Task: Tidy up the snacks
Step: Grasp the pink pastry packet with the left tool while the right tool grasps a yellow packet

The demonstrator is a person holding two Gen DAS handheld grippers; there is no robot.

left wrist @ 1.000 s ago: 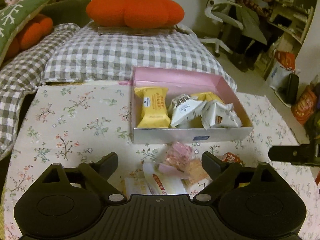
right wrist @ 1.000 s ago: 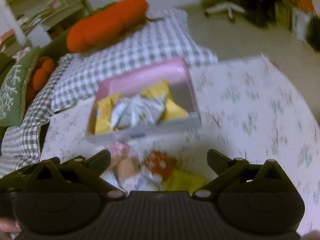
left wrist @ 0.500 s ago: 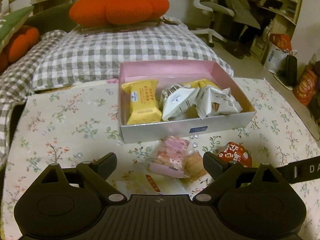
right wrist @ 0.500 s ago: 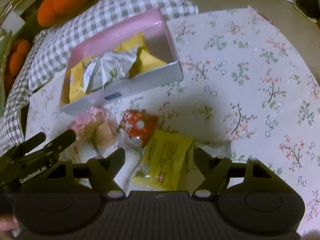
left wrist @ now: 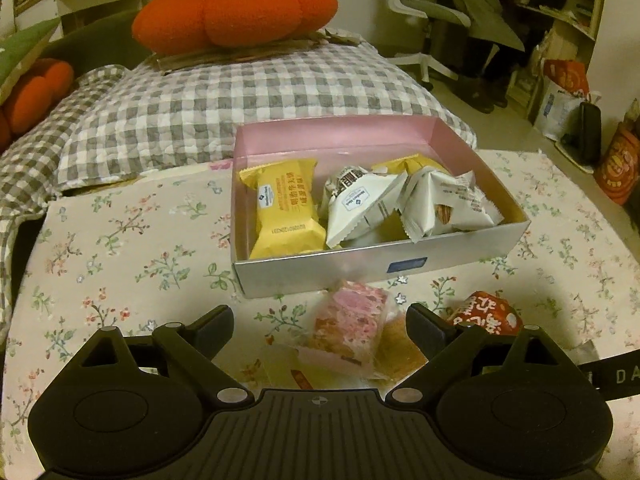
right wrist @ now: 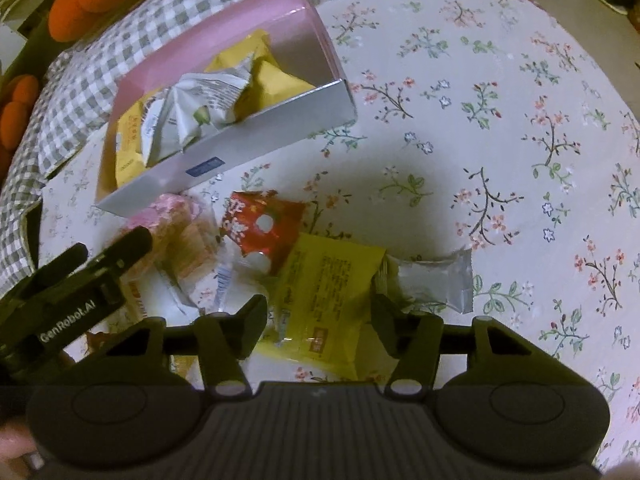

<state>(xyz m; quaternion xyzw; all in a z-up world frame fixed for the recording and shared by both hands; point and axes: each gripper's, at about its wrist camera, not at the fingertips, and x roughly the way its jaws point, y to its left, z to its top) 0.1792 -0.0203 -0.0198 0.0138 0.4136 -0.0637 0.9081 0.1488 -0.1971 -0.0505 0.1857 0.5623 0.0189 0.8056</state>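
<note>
Pink-lined box (left wrist: 336, 136): on the floral table (left wrist: 120, 240), holding yellow and white packets.
Loose snacks: a pink wafer pack (left wrist: 352, 328) and red packet (right wrist: 260, 220) lie just in front of it.
My right gripper (right wrist: 318, 314): jaws closing around the yellow packet (right wrist: 324, 280), pads not yet pressing.
My left gripper (left wrist: 320, 320): jaws wide, hovering over the pink pack, holding nothing.

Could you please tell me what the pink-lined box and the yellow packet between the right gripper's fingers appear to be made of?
The shallow pink-lined box looks like thin cardboard with a silvery satin outside: straight folded walls, soft sheen. The flat yellow packet looks like glossy plastic film, judging by its crinkles, printed text and highlights. The right gripper is closing around it.
</note>
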